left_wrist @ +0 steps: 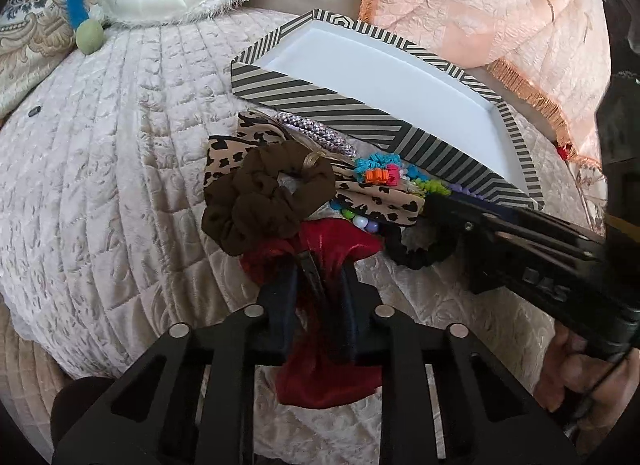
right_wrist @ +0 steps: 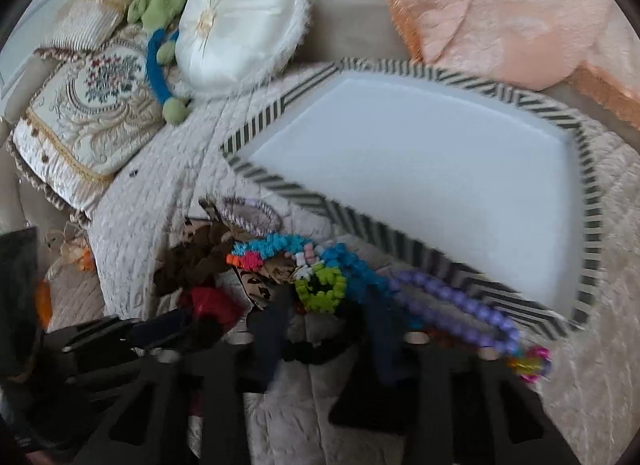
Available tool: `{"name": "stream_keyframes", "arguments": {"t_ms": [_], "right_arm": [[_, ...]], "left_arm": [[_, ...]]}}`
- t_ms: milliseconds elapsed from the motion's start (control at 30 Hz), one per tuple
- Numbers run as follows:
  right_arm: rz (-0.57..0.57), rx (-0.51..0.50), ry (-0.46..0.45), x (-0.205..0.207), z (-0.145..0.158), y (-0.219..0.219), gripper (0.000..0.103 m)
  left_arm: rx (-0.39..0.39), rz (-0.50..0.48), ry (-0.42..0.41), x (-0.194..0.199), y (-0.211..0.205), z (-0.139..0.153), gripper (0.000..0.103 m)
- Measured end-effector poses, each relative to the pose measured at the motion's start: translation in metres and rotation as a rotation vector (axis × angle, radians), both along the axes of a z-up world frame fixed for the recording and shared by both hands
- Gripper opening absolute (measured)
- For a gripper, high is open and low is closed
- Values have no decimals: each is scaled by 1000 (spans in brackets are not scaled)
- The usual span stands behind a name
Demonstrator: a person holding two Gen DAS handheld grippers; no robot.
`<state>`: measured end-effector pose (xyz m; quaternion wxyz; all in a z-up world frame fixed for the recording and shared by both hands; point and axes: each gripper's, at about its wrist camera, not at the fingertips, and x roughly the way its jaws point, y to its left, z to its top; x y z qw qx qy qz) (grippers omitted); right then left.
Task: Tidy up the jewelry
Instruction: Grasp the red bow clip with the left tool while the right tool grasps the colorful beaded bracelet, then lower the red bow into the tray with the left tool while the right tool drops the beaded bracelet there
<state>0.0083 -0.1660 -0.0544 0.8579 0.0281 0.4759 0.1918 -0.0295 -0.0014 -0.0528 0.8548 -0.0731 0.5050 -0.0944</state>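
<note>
Left claw (left_wrist: 320, 265) pinches red scrunchie (left_wrist: 332, 249) (beside striped tray (left_wrist: 320, 105)).

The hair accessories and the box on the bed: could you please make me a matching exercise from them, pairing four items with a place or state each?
Items:
1. red velvet scrunchie
2. brown scrunchie
3. striped box
4. purple bead string

Places or states:
A. white inside, nothing in it
B. between the left gripper's fingers
C. on top of the pile, over the leopard-print band
D. trailing along the box's near wall, to the right of the pile

Pairs: 1-B, 2-C, 3-A, 4-D
</note>
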Motion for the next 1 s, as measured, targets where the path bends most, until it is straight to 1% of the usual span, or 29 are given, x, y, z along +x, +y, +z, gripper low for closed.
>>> {"name": "stream_keyframes", "arguments": {"t_ms": [33, 67, 133, 167, 300, 433, 500, 633, 733, 800, 1000], "right_arm": [[3, -9, 0, 0, -3, 2, 14], [0, -15, -8, -1, -2, 2, 14], [-5, 9, -43, -9, 7, -2, 14], [-8, 26, -61, -13, 14, -5, 14], [-14, 40, -122, -28, 43, -11, 14], [-21, 56, -177, -39, 73, -19, 14], [-26, 56, -199, -44, 83, -22, 13], [-38, 74, -227, -52, 100, -26, 13], [-41, 112, -234, -57, 110, -34, 13], [-46, 129, -236, -60, 115, -38, 13], [-50, 110, -260, -70, 126, -43, 13]], "left_arm": [[-4, 0, -1, -1, 2, 1, 17], [-7, 3, -3, -3, 4, 2, 16], [-9, 13, -13, -4, 8, 7, 16], [-10, 16, -20, -5, 9, 9, 16], [-20, 18, -45, -9, 12, 22, 16], [-26, 5, -80, -16, 11, 41, 16], [-36, -5, -97, -19, 10, 50, 16], [-64, -29, -115, -25, 11, 67, 16], [-87, -29, -112, -26, 15, 75, 16], [-81, -24, -123, -27, 16, 80, 16], [-60, -34, -166, -26, 15, 95, 16]]}}
